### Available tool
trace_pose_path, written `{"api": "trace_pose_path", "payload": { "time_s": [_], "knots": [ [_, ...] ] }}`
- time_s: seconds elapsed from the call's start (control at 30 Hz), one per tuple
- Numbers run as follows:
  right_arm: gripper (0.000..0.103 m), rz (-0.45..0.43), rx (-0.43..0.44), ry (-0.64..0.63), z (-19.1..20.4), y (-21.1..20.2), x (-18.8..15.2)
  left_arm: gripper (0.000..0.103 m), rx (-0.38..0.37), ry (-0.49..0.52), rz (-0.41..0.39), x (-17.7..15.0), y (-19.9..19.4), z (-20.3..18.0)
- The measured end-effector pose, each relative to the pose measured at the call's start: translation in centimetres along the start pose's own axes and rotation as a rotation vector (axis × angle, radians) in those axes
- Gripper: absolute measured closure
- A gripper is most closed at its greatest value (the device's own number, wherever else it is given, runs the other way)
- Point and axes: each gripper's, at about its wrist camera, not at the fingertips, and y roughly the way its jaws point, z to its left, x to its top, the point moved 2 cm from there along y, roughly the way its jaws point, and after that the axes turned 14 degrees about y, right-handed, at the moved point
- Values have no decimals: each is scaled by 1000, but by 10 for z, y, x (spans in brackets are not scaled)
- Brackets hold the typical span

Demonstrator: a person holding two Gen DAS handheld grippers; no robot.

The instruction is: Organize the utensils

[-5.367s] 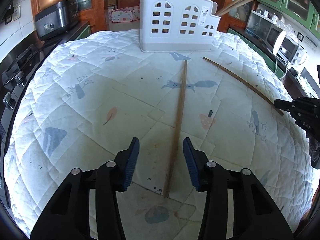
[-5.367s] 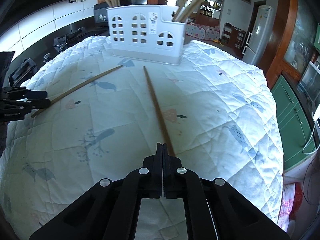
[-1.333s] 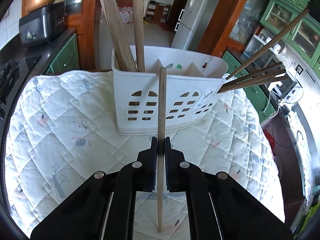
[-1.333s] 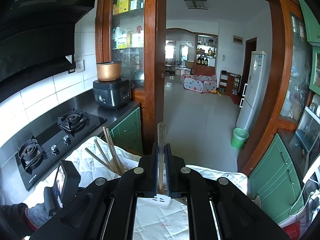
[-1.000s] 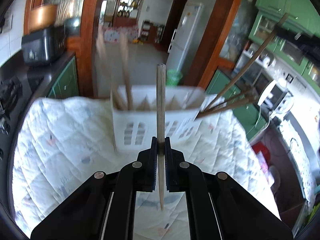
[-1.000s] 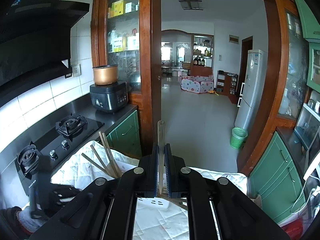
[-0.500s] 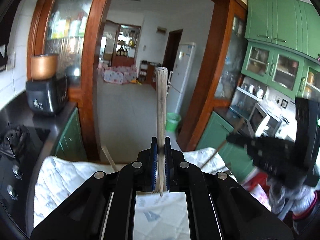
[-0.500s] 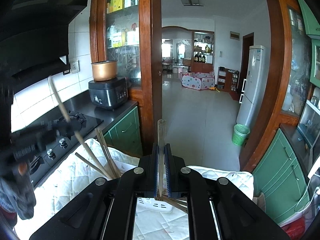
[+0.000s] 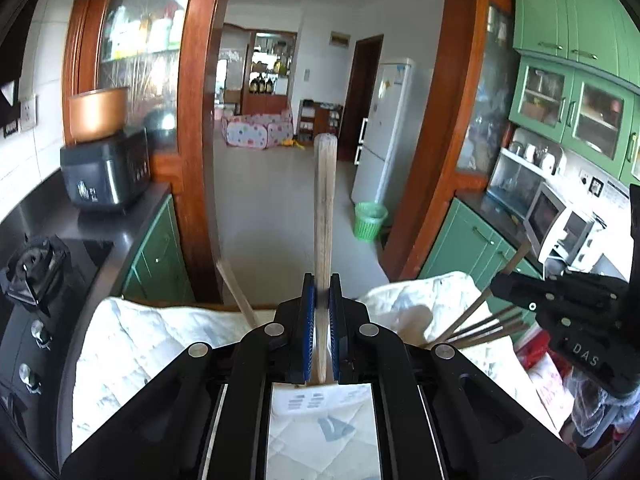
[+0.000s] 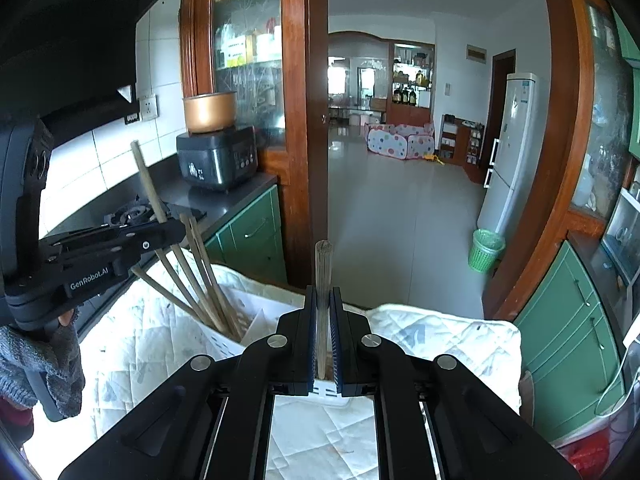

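At centre frame in both wrist views, I am clamping each claw, left claw (image 9: 319, 312) and right claw (image 10: 322, 320), narrowly low on a light, stiff, slippery-looking chopstick (image 9: 324, 208) standing upright above the white holder (image 10: 240, 334).

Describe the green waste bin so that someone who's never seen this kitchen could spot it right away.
Look through the wide wood-framed doorway to the tall white fridge on its right side. At the fridge's foot, on the pale tiled floor, stands the small bright green slatted plastic waste bin. It is the only loose green item there; the other green belongs to fixed cabinet doors.
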Motion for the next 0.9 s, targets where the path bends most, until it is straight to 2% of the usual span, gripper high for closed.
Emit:
{"api": "trace_pose_path", "payload": {
  "time_s": [0.23, 0.4, 0.43, 0.47, 0.53, 0.6, 0.67, 0.8, 0.83, 0.9],
  "knots": [
    [95, 13, -2, 3, -1, -3, -10, 95, -9, -5, 10, -11, -4, -5],
    [80, -2, -3, 11, 0, -18, -15, 92, -12, 0, -1, -12, -20, -13],
    [79, -6, -1, 19, -1, -23, -17, 81, -12, -1, -7, -13, -26, -14],
    [77, -11, 2, 30, -1, -29, -18, 65, -8, -3, -14, -14, -32, -16],
    [73, -23, -4, 38, -1, -40, -22, 61, 3, -4, -36, -16, -45, -18],
    [63, -35, -15, 35, 1, -51, -28, 60, -5, -8, -44, -20, -57, -22],
    [58, -48, -28, 33, 3, -63, -35, 50, -3, -11, -51, -27, -71, -26],
    [46, -63, -52, 34, 6, -88, -58, 40, 17, -3, -63, -43, -98, -35],
    [44, -66, -59, 34, 7, -91, -63, 34, 28, -4, -64, -49, -106, -38],
    [32, -64, -69, 36, 10, -102, -79, 31, 35, -3, -64, -59, -117, -42]
  ]
}}
